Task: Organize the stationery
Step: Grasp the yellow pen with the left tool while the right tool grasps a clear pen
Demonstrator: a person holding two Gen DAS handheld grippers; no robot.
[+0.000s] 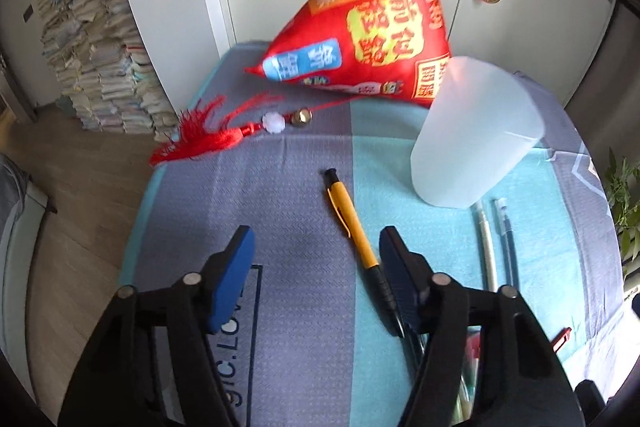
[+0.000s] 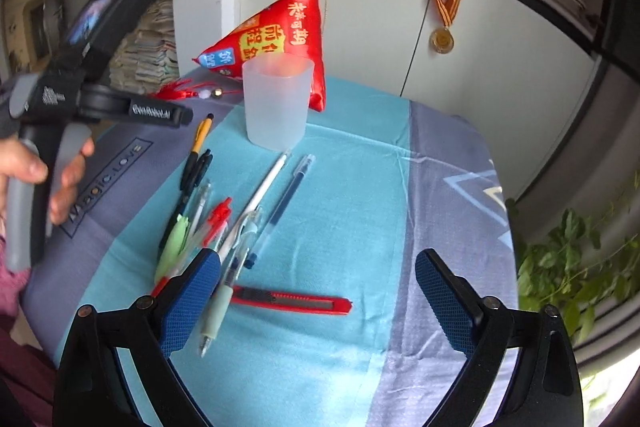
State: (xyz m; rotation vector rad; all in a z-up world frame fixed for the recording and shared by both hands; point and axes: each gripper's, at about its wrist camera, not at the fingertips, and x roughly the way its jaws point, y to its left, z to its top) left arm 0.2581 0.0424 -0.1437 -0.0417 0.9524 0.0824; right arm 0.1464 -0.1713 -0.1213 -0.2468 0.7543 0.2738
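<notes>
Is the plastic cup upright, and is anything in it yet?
Upright and empty: the translucent cup stands open-mouthed on the cloth, and the pens all lie outside it.

White cabinet doors [image 2: 360, 39] with a medal [image 2: 441, 39] hanging on them back the cloth-covered table [image 2: 448, 187], tall stacks of paper [image 1: 96, 47] rise from the wooden floor [image 1: 76, 187] at left, and a leafy plant [image 2: 568, 259] catches daylight at right.
</notes>
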